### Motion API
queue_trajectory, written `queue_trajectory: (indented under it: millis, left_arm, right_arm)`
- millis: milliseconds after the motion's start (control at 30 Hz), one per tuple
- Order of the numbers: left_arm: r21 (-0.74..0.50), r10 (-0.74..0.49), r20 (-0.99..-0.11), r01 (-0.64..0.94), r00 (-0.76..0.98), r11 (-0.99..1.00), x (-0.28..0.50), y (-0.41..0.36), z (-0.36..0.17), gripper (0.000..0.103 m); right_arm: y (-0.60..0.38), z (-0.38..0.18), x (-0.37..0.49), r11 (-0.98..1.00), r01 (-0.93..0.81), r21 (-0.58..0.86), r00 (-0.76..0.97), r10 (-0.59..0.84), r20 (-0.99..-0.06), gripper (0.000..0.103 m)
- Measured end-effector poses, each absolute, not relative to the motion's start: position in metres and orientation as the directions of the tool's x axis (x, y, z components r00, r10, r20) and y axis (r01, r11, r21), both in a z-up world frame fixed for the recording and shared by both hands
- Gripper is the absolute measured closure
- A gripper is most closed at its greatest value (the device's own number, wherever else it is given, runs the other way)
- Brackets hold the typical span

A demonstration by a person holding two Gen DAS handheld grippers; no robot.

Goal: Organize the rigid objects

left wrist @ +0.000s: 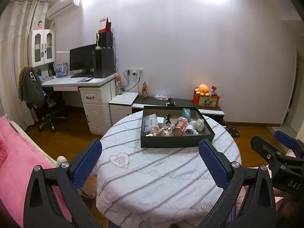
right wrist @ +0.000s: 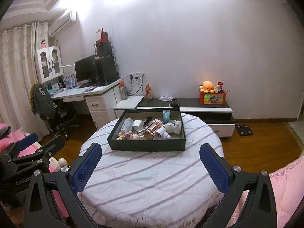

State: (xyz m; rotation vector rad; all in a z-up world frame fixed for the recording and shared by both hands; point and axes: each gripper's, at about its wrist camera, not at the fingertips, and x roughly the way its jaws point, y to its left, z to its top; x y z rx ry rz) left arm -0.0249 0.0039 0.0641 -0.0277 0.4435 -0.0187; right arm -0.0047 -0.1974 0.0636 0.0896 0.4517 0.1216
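both claws [left wrist: 150, 163] [right wrist: 151, 166] agape before filled box [left wrist: 176, 142].

Round table [left wrist: 152, 180] (striped cloth [right wrist: 144, 186]) under 1 dark tray [right wrist: 146, 145]

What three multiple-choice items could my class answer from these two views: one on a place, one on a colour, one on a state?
1. Where is the box?
A. on the round table
B. on the desk
C. on the floor

2. What colour is the octopus toy?
A. green
B. orange
C. blue

3. How do both grippers stand?
A. shut on a toy
B. shut and empty
C. open and empty

Key:
1. A: the box rests on the striped cloth of the table.
2. B: the plush on the low cabinet is orange.
3. C: the left gripper and the right gripper each show blue pads wide apart with only the cloth between them.
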Motion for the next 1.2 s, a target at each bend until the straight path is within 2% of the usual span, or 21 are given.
queue_trajectory:
  millis: [200,400,1200]
  left_arm:
    - [-0.031,-0.019,-0.431,0.006,0.902,0.999,-0.066,-0.002,0.060,0.000]
    - [-0.016,0.018,-0.424,-0.027,0.906,1.000,-0.081,0.000,0.061,0.000]
    - [-0.039,-0.033,-0.423,0.018,0.905,0.999,-0.085,-0.005,0.061,0.000]
  right_arm:
    - [-0.202,0.068,-0.058,0.991,-0.075,0.114,0.919,0.113,-0.379,0.000]
    - [-0.200,0.071,-0.077,0.991,-0.086,0.105,0.928,0.117,-0.354,0.000]
    - [-0.197,0.063,-0.080,0.991,-0.084,0.100,0.920,0.115,-0.374,0.000]
